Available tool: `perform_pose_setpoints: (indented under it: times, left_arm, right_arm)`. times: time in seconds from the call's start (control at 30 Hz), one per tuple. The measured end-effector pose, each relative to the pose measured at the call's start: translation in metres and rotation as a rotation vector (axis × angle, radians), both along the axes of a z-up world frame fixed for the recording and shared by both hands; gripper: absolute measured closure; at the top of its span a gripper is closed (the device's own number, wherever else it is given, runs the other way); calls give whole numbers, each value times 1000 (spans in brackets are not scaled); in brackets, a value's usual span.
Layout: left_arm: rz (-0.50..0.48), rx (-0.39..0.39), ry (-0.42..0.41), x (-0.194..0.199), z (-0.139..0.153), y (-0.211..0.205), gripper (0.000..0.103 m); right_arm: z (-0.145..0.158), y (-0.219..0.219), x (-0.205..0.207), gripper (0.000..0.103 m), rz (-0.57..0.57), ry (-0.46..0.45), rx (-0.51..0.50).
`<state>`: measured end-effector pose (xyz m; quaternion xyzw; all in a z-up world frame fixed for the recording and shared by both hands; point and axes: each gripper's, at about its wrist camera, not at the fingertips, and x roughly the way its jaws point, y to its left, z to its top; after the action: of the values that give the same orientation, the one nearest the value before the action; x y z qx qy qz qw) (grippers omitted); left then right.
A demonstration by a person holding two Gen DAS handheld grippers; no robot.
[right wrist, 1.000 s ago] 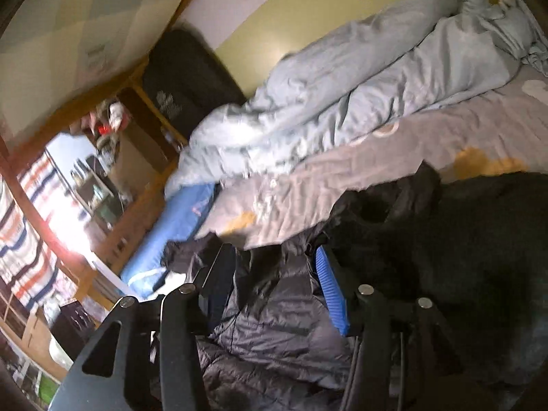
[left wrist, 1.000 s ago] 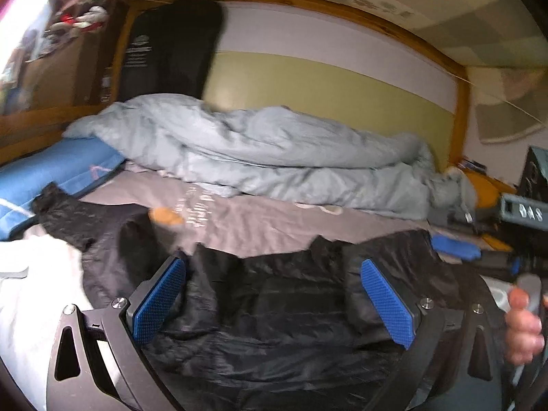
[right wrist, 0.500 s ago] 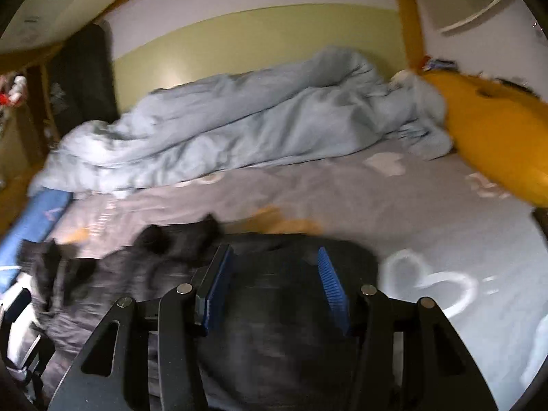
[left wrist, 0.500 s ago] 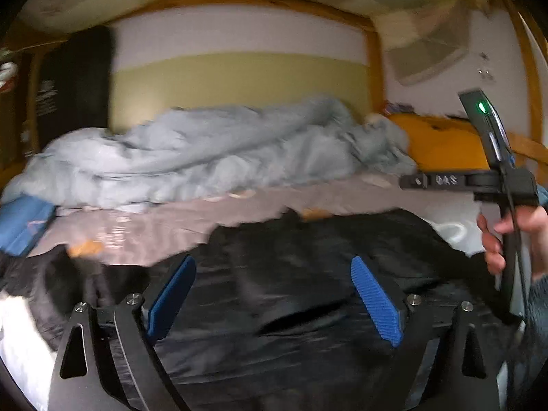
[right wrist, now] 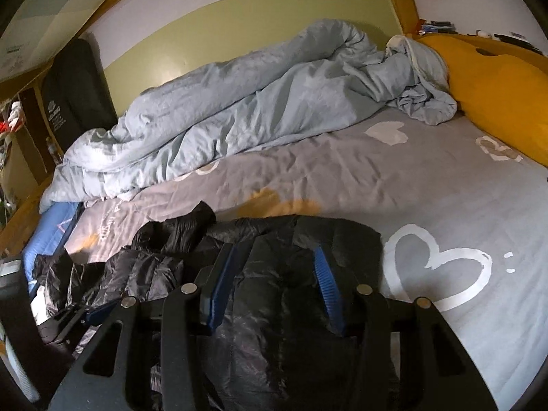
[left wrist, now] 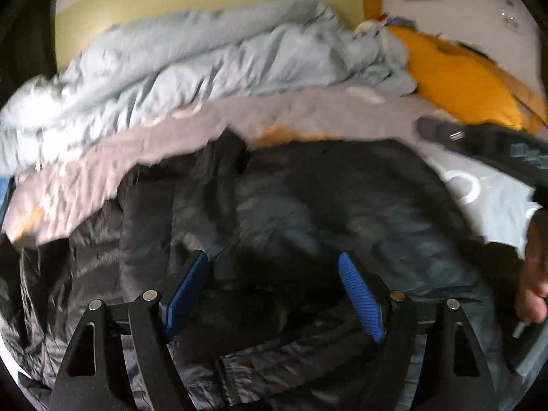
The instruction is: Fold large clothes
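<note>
A large black puffer jacket (left wrist: 308, 205) lies spread on the grey bed sheet (left wrist: 308, 113). My left gripper (left wrist: 274, 270) is open, its blue pads (left wrist: 359, 294) just above the jacket's near part, holding nothing. In the right wrist view the jacket (right wrist: 281, 250) lies at the bed's near side, bunched toward the left (right wrist: 164, 239). My right gripper (right wrist: 274, 267) is open over the jacket's right part, holding nothing. The right gripper's body (left wrist: 496, 150) and the hand holding it (left wrist: 534, 274) show at the left wrist view's right edge.
A rumpled light-blue duvet (right wrist: 257, 109) lies along the far side of the bed by the green wall. An orange pillow (right wrist: 496, 96) is at the far right, a blue pillow (right wrist: 51, 233) at the left. The grey sheet with white hearts (right wrist: 438, 260) is to the jacket's right.
Both cameras have swung toward the right part of the bed and lowered over the jacket. The jacket now lies more spread out. Both grippers stayed open.
</note>
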<state>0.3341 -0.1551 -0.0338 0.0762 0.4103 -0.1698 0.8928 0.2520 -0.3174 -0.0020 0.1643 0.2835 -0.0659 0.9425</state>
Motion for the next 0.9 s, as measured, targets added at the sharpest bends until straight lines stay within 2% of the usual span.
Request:
perform_pose_setpoints:
  times: [0.03,0.07,0.13,0.2,0.23,0.27,0.37,0.5,0.57,0.63,0.77,0.9]
  left_arm:
    - [4,-4,17,1,-4,5,41]
    - [17,3,19,0,-5,9,47]
    - [52,52,-49,-4,4,26,68]
    - [99,67,-99,-6,15,46,82]
    - [134,51,-114,-7,22,63,86]
    - [173,27,-123,-8,29,81,87]
    - [273,24,-158,-10,38,122,87]
    - [407,27,-186,-12,33,178,87]
    - [465,-21,-176,-14,25,207,87]
    - [499,-112,-152,-14,17,233,87]
    - [389,-206,-166,-23,21,235,87]
    - [246,-150,-244,-40,33,191,87]
  right_arm:
    - [-1,1,1,55,2,2,-2]
    - [-2,1,2,55,1,6,-4]
    - [-5,1,3,55,-4,22,-1]
    - [-7,3,4,55,0,29,4]
    - [-7,5,4,55,3,32,3]
    - [-7,7,4,55,6,33,-2]
    - [-7,17,6,55,25,39,-28]
    - [-11,29,12,55,50,63,-44]
    - [-14,32,15,55,58,78,-26]
    - [-18,35,18,55,97,89,11]
    - [-26,58,27,55,200,129,54]
    - [-25,77,26,55,173,130,-40]
